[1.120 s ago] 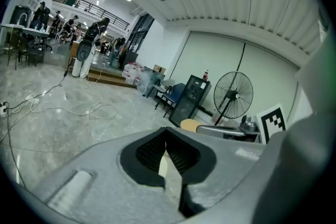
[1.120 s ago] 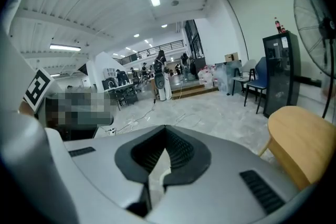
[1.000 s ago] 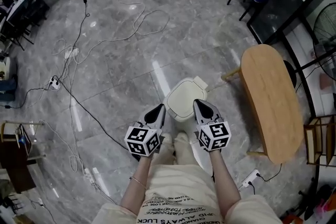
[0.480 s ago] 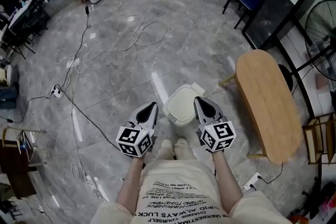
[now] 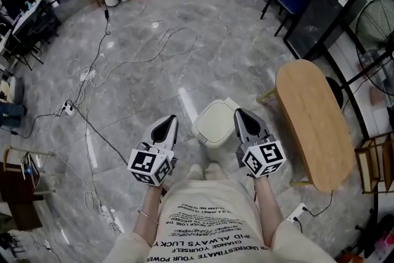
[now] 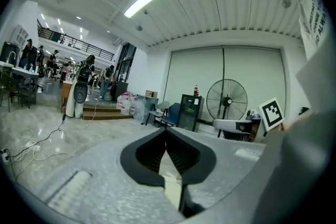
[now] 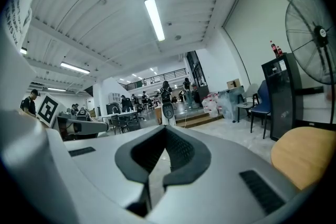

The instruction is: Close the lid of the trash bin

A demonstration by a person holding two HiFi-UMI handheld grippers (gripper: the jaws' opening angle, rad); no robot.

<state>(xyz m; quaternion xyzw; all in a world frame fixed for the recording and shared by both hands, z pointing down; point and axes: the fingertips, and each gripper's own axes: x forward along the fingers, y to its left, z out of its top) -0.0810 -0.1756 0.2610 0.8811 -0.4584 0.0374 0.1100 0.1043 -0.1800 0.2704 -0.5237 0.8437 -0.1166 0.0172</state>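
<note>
The left hand-held gripper [image 5: 166, 125] is being held above the floor [image 5: 141, 71], its jaws pressed together on nothing. Between the two tools, the trash bin [image 5: 209, 135] is standing on the floor far from its edges, just ahead of the person's feet [image 5: 206, 170], with its lid [image 5: 217, 119] lying flat. The right hand-held gripper [image 5: 241, 115] is being carried likewise, jaws together and empty. The closing is being judged as done; only a withdrawal clear of the lid is being called for next
</note>
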